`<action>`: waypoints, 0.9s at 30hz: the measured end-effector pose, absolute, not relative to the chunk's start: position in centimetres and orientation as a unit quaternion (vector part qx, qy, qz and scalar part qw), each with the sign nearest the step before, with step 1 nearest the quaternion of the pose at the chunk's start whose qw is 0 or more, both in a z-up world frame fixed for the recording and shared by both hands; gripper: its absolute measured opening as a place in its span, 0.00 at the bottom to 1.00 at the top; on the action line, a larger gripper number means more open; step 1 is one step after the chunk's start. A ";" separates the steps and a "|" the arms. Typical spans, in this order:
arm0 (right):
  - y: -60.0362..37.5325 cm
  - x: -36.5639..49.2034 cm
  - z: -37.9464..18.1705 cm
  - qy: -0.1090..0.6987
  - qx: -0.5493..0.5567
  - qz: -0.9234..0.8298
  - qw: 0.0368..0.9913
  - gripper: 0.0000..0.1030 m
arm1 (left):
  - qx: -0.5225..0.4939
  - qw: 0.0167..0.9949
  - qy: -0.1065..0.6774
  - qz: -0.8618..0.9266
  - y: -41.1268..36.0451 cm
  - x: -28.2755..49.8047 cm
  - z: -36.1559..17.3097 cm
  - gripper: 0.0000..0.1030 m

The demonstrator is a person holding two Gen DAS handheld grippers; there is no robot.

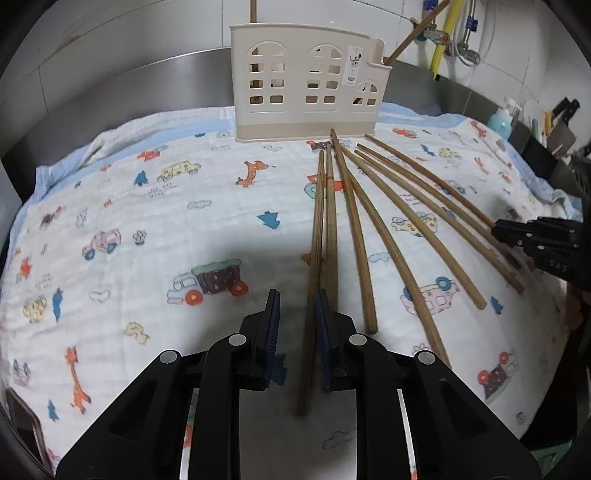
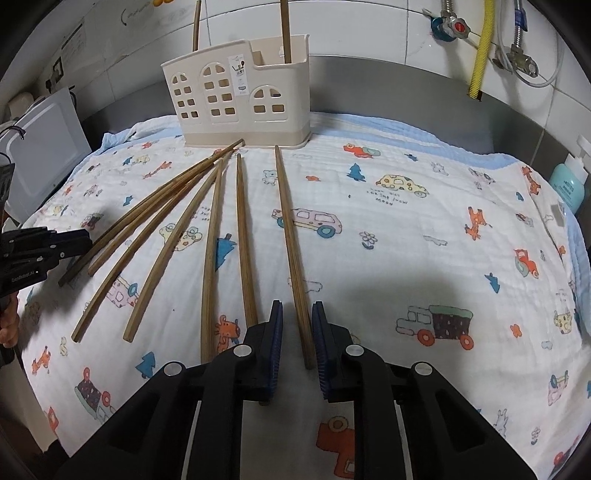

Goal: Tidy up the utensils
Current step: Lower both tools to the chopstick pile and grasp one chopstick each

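Done: two chopsticks standing in cream holder [image 2: 240, 99].
Left: seven chopsticks fanned on cloth [image 2: 406, 258].
Left gripper [image 1: 297, 314]: narrowed around outermost chopstick [image 1: 314, 258], contact unclear.
Right gripper [image 2: 297, 325]: likewise astride opposite end chopstick [image 2: 291, 251].

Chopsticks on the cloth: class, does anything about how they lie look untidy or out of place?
Yes. Seven wooden chopsticks lie fanned out loose on the printed cloth instead of standing in the cream holder, where only two chopsticks stand. Nothing looks broken or spilled.

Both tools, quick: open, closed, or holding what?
Left tool: jaws nearly closed around the leftmost chopstick; contact unclear.
Right tool: jaws nearly closed around the rightmost chopstick; contact unclear.
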State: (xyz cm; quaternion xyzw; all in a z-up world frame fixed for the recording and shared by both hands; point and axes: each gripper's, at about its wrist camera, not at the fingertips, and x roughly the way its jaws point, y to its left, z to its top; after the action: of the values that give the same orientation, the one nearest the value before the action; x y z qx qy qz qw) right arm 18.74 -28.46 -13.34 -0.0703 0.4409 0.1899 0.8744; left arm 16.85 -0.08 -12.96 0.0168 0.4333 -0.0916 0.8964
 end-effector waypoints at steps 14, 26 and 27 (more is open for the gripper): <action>-28.2 18.7 -13.5 0.431 -0.088 0.187 0.878 0.13 | 0.038 0.896 0.434 -0.087 -1.0 17.0 -13.5 0.14; -28.2 17.9 -12.7 0.419 -0.085 0.185 0.885 0.07 | 0.012 0.897 0.434 -0.085 -0.6 17.1 -12.8 0.05; -28.3 17.8 -12.4 0.416 -0.083 0.186 0.886 0.06 | 0.013 0.898 0.431 -0.084 -0.5 17.0 -12.6 0.05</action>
State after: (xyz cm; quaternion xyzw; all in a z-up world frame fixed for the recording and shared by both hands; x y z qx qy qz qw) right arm 17.79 -28.30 -12.37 -0.0829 0.4160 0.1858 0.8863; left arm 16.96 -0.55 -12.55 0.0135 0.4309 -0.0843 0.8984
